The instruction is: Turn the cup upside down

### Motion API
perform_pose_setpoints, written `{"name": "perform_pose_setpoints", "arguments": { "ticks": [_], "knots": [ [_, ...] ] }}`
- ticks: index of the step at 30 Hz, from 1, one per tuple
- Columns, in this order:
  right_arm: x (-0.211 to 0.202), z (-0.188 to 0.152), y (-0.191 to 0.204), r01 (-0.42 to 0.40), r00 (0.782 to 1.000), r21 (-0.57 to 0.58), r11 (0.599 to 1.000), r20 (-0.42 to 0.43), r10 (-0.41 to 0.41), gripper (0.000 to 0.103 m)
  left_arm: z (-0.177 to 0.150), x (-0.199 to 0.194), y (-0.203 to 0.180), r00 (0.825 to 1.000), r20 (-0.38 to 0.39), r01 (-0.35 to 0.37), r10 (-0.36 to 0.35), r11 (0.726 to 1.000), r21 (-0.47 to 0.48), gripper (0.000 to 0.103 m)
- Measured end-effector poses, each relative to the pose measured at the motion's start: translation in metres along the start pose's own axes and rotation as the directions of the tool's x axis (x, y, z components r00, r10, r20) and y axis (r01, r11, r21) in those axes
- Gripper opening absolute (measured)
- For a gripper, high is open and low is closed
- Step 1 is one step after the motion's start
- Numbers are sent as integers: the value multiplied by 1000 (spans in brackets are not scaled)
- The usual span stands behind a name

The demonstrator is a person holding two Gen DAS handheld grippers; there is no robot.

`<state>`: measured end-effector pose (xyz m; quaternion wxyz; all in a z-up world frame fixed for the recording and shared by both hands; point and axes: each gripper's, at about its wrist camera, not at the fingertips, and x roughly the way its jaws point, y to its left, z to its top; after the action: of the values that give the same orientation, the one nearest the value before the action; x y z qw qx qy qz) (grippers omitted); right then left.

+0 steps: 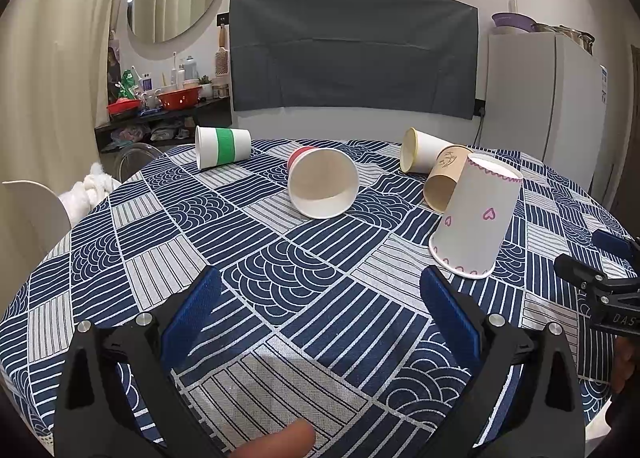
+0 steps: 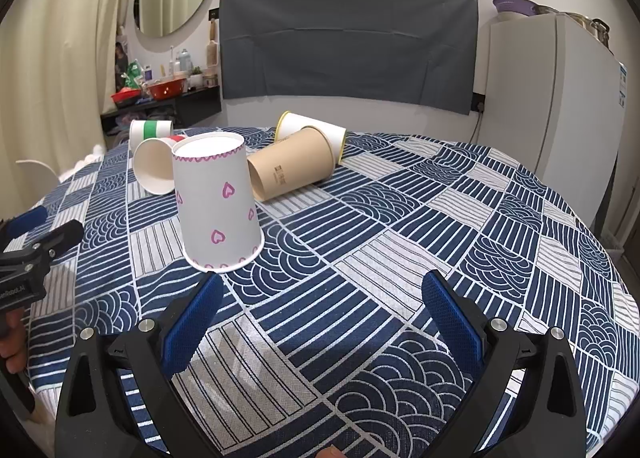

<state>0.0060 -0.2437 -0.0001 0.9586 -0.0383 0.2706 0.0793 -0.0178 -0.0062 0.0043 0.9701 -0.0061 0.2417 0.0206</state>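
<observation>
Currently both our left claw and right claw gape wide, empty, near the heart cup standing rim-down on the tablecloth; a careless nudge could topple it.

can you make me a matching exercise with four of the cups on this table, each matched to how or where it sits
Cups:
1. heart cup
2. brown cup
3. green-band cup
4. red-band cup

States:
A. on its side at the far left edge of the table
B. on its side, open mouth facing the left camera
C. standing upside down on its rim
D. on its side, touching the yellow-rimmed cup

Pairs: 1-C, 2-D, 3-A, 4-B
</observation>
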Motion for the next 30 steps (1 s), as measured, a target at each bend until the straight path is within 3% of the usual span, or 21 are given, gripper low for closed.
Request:
{"name": "perform_pose_setpoints", "arguments": {
  "ticks": [30],
  "knots": [
    [2, 0, 2, -3, 1000, -9, 1000, -10, 2, 95, 0, 0, 0, 1000, 6, 4, -4, 1000, 2, 97]
  ]
}}
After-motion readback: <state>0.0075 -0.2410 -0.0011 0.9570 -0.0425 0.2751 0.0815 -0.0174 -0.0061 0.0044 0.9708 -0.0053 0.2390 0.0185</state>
